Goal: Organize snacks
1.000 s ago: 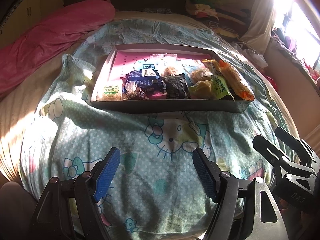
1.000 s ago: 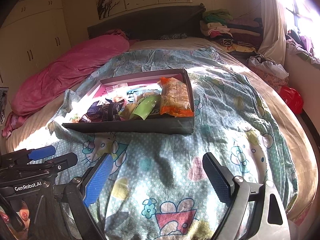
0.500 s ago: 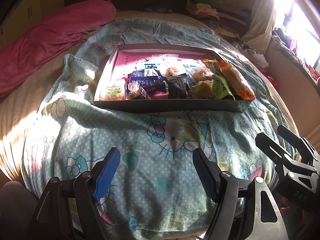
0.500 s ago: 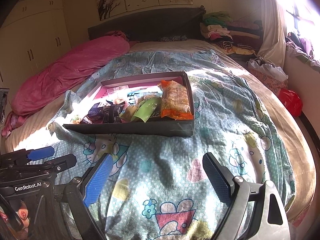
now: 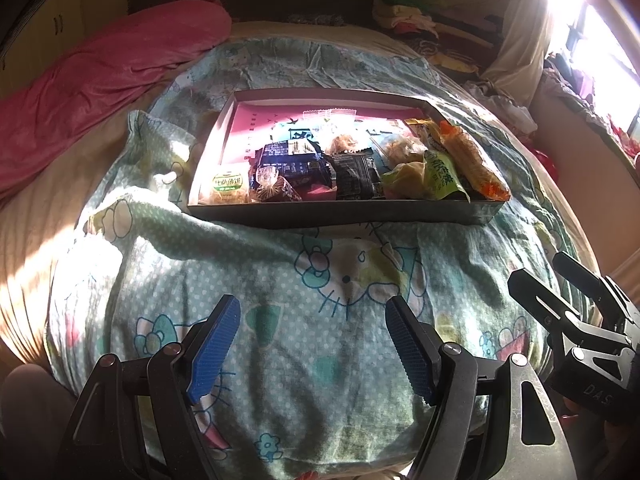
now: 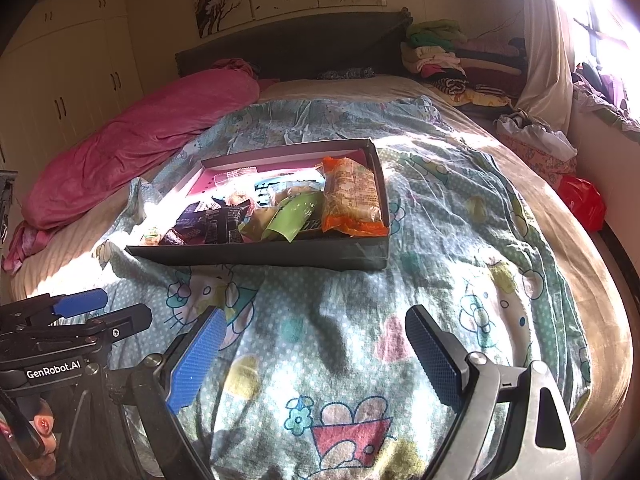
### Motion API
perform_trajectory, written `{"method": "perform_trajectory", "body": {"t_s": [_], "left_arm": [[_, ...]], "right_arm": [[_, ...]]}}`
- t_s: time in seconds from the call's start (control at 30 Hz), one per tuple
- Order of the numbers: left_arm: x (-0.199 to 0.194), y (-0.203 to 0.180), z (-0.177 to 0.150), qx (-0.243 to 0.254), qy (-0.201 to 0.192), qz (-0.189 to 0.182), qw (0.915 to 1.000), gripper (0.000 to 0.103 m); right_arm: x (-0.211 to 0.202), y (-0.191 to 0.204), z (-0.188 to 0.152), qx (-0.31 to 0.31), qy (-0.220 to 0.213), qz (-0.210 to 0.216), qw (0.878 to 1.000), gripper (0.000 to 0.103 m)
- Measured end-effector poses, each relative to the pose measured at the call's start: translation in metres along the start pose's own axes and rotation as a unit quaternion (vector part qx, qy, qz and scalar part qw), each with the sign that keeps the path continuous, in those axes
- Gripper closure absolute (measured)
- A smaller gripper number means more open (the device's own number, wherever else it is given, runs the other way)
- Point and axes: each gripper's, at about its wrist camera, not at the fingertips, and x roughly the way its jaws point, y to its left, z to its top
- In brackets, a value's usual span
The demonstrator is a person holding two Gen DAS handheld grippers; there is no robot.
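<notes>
A shallow dark box [image 5: 340, 215] with a pink inside lies on the bed and holds several snack packets. Among them are an orange packet [image 5: 472, 160] at its right side, a green packet [image 5: 442, 174], dark packets [image 5: 356, 176] in the middle and a round-labelled packet [image 5: 227, 186] at the front left. The box [image 6: 280, 254] and orange packet [image 6: 352, 202] also show in the right wrist view. My left gripper [image 5: 312, 340] is open and empty, well short of the box. My right gripper [image 6: 316, 356] is open and empty, also short of it.
The bed has a cartoon-print blanket [image 6: 440, 248]. A pink quilt [image 6: 132, 140] lies along the left. Folded clothes [image 6: 448, 60] are stacked at the headboard on the right. A red bag [image 6: 582, 202] sits off the bed's right edge.
Both grippers have shifted slightly; the box sits a little lower and nearer in both views. Both stay open and empty.
</notes>
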Motion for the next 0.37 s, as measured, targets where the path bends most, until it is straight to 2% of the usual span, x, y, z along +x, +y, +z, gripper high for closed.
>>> {"method": "perform_trajectory", "body": {"t_s": [0.27,0.37], "left_arm": [[-0.001,0.005,0.003,-0.005,-0.012,-0.018,0.9997,0.026],[-0.008,0.019,0.011,-0.019,-0.039,-0.014,0.9989,0.026]], "right_arm": [[0.002,-0.006,-0.001,0.011,-0.008,-0.010,1.000,0.007],[0.002,-0.013,0.003,0.014,-0.024,-0.020,0.999,0.005]]}}
